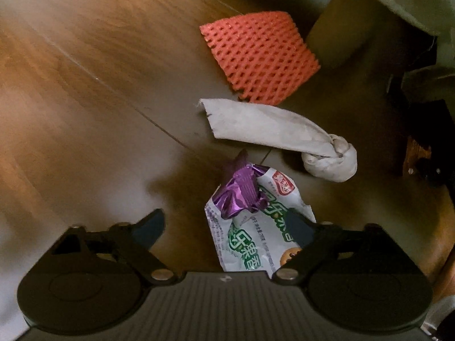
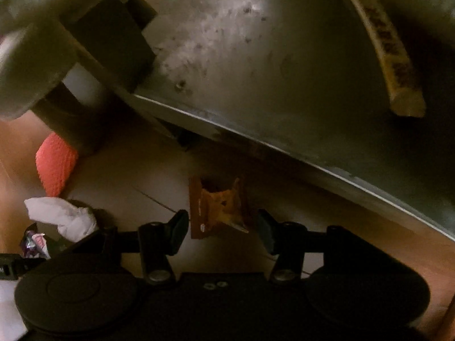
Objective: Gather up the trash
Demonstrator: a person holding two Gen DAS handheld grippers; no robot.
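Spread wide and empty, the left gripper (image 1: 227, 224) straddles a crumpled white-and-green snack wrapper (image 1: 256, 221) on the wooden floor (image 1: 85, 99); it may slip sideways. Rightward, the equally open right gripper (image 2: 223, 227) brackets a torn brown packet (image 2: 219, 207).

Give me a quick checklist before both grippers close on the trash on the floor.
1. Left gripper open: ok.
2. White and green snack wrapper between its fingers: ok, off-centre toward one finger.
3. Purple foil also within that grasp: cannot tell.
4. Right gripper open: ok.
5. Torn brown wrapper between its fingers: ok.
6. Pads down at floor level: cannot tell.
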